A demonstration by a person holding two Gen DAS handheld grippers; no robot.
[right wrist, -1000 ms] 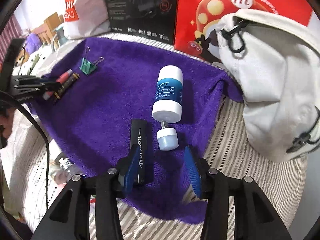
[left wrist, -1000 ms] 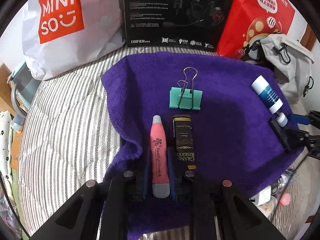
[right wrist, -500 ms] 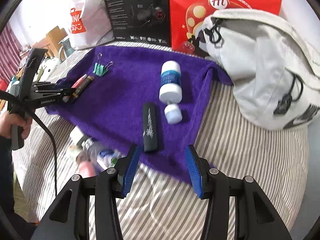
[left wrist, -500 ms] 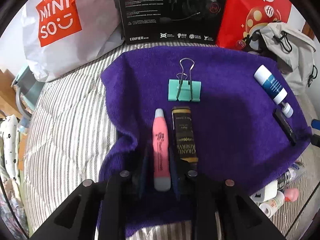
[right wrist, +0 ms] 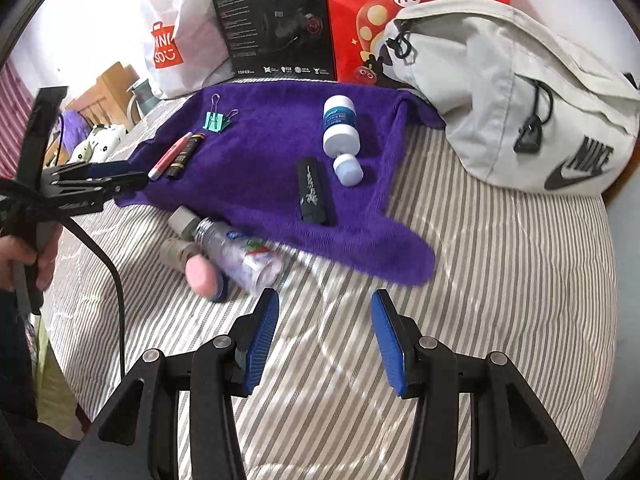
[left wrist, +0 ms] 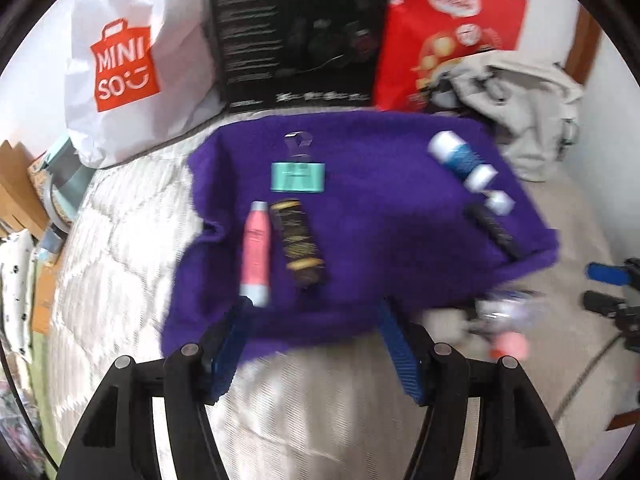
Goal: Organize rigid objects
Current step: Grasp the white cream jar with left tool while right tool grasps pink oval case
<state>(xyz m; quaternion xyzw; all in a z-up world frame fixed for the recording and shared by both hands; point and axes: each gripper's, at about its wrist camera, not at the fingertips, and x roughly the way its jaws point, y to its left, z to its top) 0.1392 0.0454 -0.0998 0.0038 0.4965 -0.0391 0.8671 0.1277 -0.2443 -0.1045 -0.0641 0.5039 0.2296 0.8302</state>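
Both your jaws hang released and empty; the clear bottle (right wrist: 244, 256) and pink piece (right wrist: 204, 276) off the purple towel's (right wrist: 272, 160) near edge may roll across the bed (right wrist: 480, 280).

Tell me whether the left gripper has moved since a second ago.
Yes. The left gripper has opened and backed off the pink tube, which lies beside the black tube on the purple towel.

On the purple towel (right wrist: 276, 168), a pink tube (right wrist: 170, 156) and a black-and-gold tube (right wrist: 185, 155) lie side by side at 9 o'clock. A green binder clip (right wrist: 216, 121) sits at their 12 o'clock. At 3 o'clock lie a blue-and-white bottle (right wrist: 340, 126), its loose cap (right wrist: 348, 169) and a black bar (right wrist: 314, 191).
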